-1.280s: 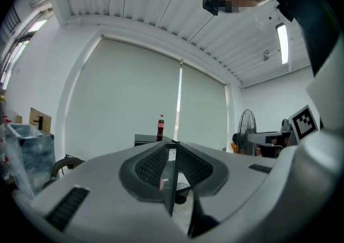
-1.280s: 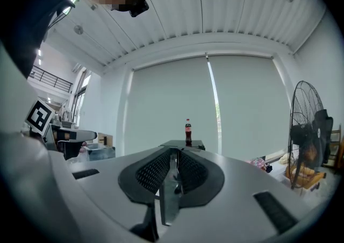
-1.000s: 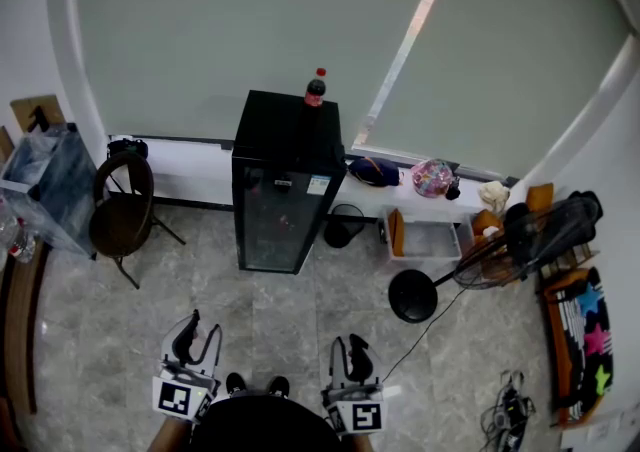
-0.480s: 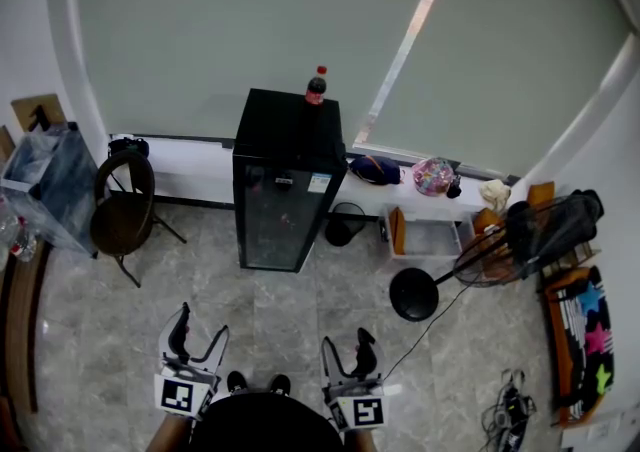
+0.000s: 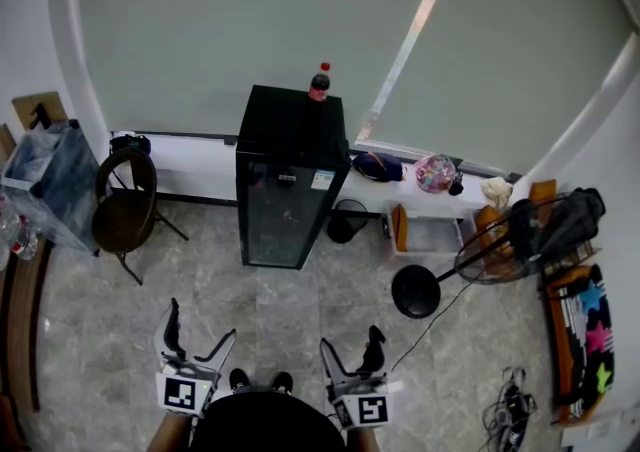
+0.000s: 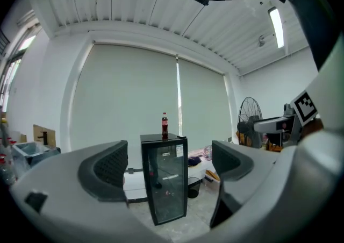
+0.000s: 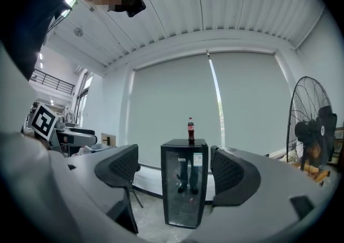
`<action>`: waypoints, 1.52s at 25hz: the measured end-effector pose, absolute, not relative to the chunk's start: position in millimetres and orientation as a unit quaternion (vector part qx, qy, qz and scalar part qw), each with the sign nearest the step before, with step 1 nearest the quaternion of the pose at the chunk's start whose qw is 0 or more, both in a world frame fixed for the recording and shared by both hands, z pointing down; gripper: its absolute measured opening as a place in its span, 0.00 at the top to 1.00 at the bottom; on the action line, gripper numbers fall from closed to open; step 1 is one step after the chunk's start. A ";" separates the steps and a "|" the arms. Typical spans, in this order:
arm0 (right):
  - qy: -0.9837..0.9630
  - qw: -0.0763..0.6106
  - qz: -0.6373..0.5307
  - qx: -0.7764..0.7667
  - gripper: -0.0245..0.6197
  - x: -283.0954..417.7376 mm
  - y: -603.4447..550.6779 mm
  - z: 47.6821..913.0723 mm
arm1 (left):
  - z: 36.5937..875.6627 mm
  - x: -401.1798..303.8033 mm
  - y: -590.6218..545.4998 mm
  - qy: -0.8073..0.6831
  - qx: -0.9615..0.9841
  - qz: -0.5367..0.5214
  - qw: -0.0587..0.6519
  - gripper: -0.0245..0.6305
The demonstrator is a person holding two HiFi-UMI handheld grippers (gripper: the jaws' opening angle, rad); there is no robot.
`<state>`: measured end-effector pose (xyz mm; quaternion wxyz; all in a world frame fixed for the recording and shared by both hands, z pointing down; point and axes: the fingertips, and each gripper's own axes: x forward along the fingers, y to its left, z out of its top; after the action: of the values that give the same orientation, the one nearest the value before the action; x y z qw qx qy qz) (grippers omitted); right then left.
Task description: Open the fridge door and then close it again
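In the head view, a brown chair (image 5: 122, 210) stands at the left of the frame, by the wall. Low in the frame, left of centre, the left gripper (image 5: 198, 336) points toward the top of the picture. Its jaws have just been opening and now stand wide apart with nothing between them.

The fridge (image 5: 290, 180) stands in the upper middle of the frame, against the low sill below the window blind, well apart from both grippers. It is a tall black cabinet with its long axis upright. Its glass door faces the bottom of the frame, toward the person, and lies shut. A cola bottle (image 5: 319, 83) stands upright on its top.

Right of centre, low in the frame, the right gripper (image 5: 352, 348) also points up the picture. Its jaws have just been opening too and are spread wide and empty. A floor fan (image 5: 520, 240) stands at the right.
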<state>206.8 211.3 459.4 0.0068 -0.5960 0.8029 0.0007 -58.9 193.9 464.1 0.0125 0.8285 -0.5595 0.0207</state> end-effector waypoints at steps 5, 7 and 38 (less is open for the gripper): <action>0.800 0.011 0.008 -0.599 0.31 201.6 213.8 452.8 | 459.0 -65.1 193.5 -0.556 0.831 0.016 0.017 0.21; 0.799 0.010 0.008 -0.601 0.31 197.7 216.2 451.9 | 457.5 -70.0 194.5 -0.555 0.832 0.013 0.017 0.21; 0.776 -0.015 -0.014 -0.630 0.31 152.9 211.1 463.6 | 471.2 -113.1 176.9 -0.522 0.853 0.024 0.022 0.21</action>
<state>152.9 211.1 463.6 -0.0147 -0.6302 0.7762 -0.0142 -113.1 176.9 471.2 0.0223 0.8526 -0.5216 0.0242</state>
